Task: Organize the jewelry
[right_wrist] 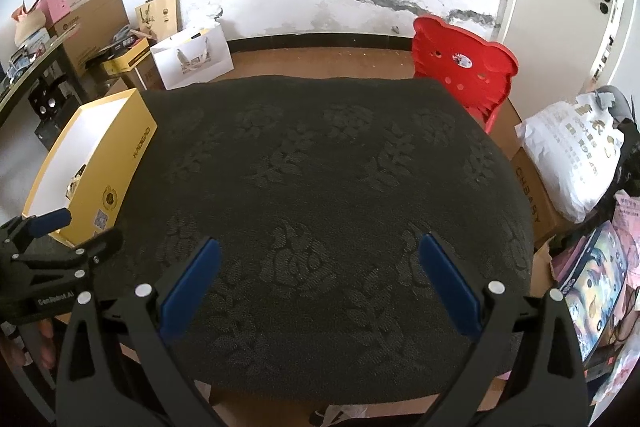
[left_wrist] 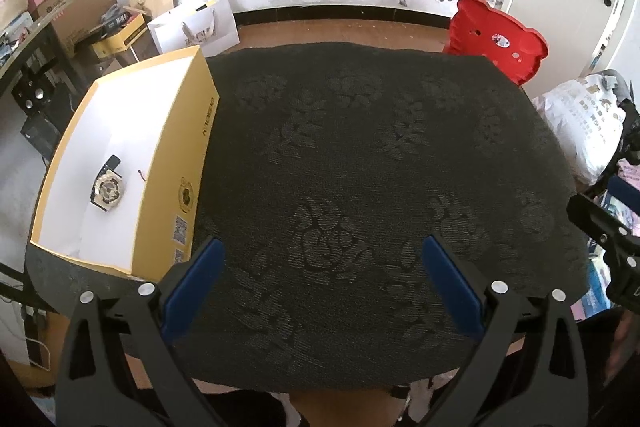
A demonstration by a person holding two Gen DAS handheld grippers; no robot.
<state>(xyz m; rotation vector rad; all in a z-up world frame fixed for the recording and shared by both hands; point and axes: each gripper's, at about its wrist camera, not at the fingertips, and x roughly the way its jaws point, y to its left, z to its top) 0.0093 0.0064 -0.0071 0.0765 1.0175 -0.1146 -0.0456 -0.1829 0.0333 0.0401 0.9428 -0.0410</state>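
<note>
- Left gripper (left_wrist: 322, 283) hovers over the near part of the table, its two blue-padded fingers (left_wrist: 196, 287) spread wide apart with nothing between them.
- Right gripper (right_wrist: 320, 283) is posed the same way above the near edge, jaws wide and empty, pointing toward the far wall.
- From the right wrist view the left gripper shows at the near left, level and aimed toward the far side, just beside the near corner of the box; a few fingertips of the person's hand (right_wrist: 46, 343) show below it.
- From the left wrist view only part of the right gripper's black frame is seen at the right edge.
- Black floral tablecloth (left_wrist: 360, 167) covers the whole table top.
- Yellow box (left_wrist: 176, 163) with a white inside stands open on the left side of the table.
- Watch (left_wrist: 106, 189) with a pale gold face lies on the box floor, toward its near end; a small thin dark item (left_wrist: 141, 174) lies just beside it, too small to identify.
- Red plastic chair (right_wrist: 464, 71) stands at the far right of the table.
- White paper bag (right_wrist: 192, 57) sits on the floor beyond the far left corner.
</note>
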